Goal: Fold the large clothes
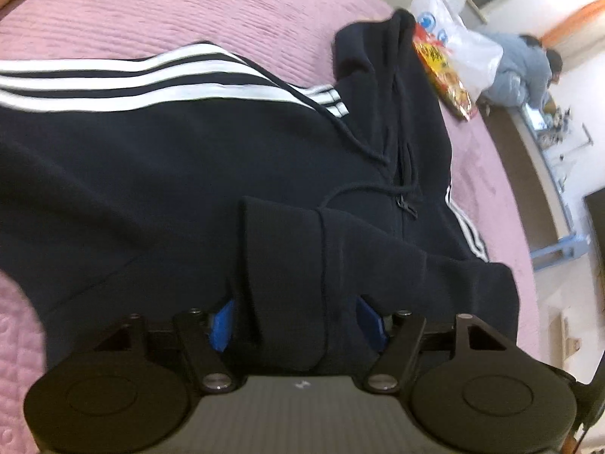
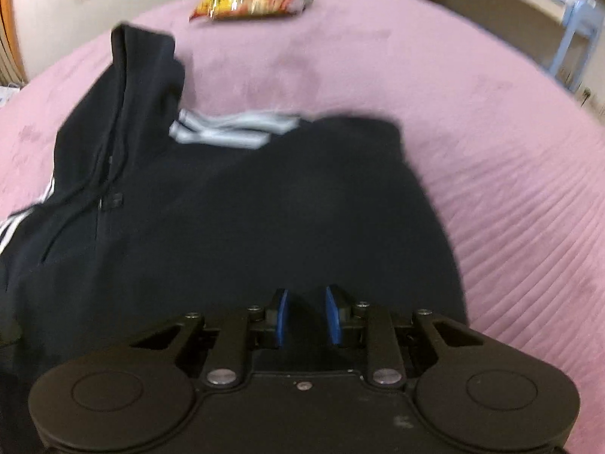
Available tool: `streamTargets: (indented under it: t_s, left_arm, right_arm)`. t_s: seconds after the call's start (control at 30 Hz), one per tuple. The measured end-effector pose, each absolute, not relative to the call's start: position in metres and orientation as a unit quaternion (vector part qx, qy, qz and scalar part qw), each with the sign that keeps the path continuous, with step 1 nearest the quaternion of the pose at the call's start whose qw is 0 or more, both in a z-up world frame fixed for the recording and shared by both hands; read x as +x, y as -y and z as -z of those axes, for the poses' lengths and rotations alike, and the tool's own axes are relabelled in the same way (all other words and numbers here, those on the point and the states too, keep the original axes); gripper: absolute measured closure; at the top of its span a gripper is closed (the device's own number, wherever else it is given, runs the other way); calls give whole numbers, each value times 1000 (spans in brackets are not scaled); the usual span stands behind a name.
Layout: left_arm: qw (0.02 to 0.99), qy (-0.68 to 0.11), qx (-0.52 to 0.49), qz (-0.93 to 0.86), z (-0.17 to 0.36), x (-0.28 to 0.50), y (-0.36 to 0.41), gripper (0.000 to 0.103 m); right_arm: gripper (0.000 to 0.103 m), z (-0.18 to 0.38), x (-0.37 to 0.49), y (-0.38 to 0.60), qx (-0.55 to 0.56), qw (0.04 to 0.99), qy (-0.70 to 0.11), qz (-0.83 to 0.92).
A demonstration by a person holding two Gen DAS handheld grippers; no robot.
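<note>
A dark navy hoodie (image 1: 189,159) with white sleeve stripes lies on a pink bedspread (image 1: 189,3). My left gripper (image 1: 295,321) has its blue pads (image 1: 223,325) wide apart with a thick fold of the hoodie, a cuff or hem (image 1: 287,265), bunched between them. In the right wrist view the hoodie (image 2: 227,208) fills the middle, hood (image 2: 143,60) at upper left. My right gripper (image 2: 304,317) has its blue pads (image 2: 281,316) a small way apart with dark fabric between them, at the hoodie's near edge.
A red and yellow snack bag (image 1: 442,72) and a white plastic bag (image 1: 453,38) lie on the bed beyond the hood; the snack bag also shows in the right wrist view (image 2: 253,0). A person (image 1: 525,72) sits past the bed edge. A blue frame (image 2: 571,34) stands at the right.
</note>
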State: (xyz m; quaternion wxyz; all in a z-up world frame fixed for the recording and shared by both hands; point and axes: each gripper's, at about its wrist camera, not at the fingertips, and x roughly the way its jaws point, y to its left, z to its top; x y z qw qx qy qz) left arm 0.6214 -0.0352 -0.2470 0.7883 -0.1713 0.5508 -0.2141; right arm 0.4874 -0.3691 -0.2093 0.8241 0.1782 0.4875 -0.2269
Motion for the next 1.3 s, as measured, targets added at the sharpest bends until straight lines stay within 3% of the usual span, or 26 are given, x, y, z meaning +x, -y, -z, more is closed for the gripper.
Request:
streamTargets:
  t_s: [0.03, 0.07, 0.17, 0.33, 0.47, 0.5, 0.53, 0.6, 0.67, 0.77, 0.9, 0.97, 1.03, 1.17, 1.3]
  left_arm:
    - [798, -547, -147, 206, 246, 621, 43, 67]
    - [811, -543, -107, 192, 243, 621, 53, 81]
    - [825, -522, -79, 200, 227, 618, 66, 92]
    - [861, -427, -120, 249, 155, 622, 55, 92]
    - [896, -390, -78, 198, 128, 628, 30, 90]
    - [898, -400, -47, 176, 135, 632, 27, 83]
    - [894, -424, -2, 145, 151, 637, 26, 62]
    - [870, -480, 67, 89, 191, 646, 26, 52]
    - [858, -500, 105, 42, 215, 645, 22, 62]
    - [883, -464, 51, 53, 199, 626, 9, 59]
    - [888, -437, -17, 142, 182, 618, 17, 55]
    - [871, -457, -15, 177, 196, 626, 32, 56]
    - [850, -491, -7, 189, 222, 638, 45, 60]
    - [847, -497, -9, 188, 240, 640, 43, 65]
    - [848, -494, 3, 194, 237, 630, 43, 65]
  right_arm:
    - [74, 212, 486, 368, 176, 824, -489, 224]
    - [74, 214, 484, 367, 171, 827, -488, 220]
    - [74, 209, 478, 370, 177, 833, -485, 199]
    - [73, 170, 468, 381, 206, 858, -439, 167]
    - [71, 143, 462, 392, 216, 876, -393, 176]
    - [71, 142, 463, 397, 224, 875, -387, 184]
    - [68, 144, 465, 401, 228, 873, -385, 192]
    - [67, 155, 476, 408, 218, 863, -399, 219]
    - [63, 172, 490, 415, 201, 850, -422, 243]
    - [64, 180, 505, 420, 195, 854, -423, 231]
    - [79, 175, 533, 407, 140, 882, -405, 196]
    - [98, 191, 556, 407, 117, 859, -452, 209]
    - [103, 213, 573, 422, 129, 830, -487, 238]
    - [101, 214, 596, 459, 77, 853, -416, 305]
    - [98, 200, 582, 512, 220, 836, -424, 270]
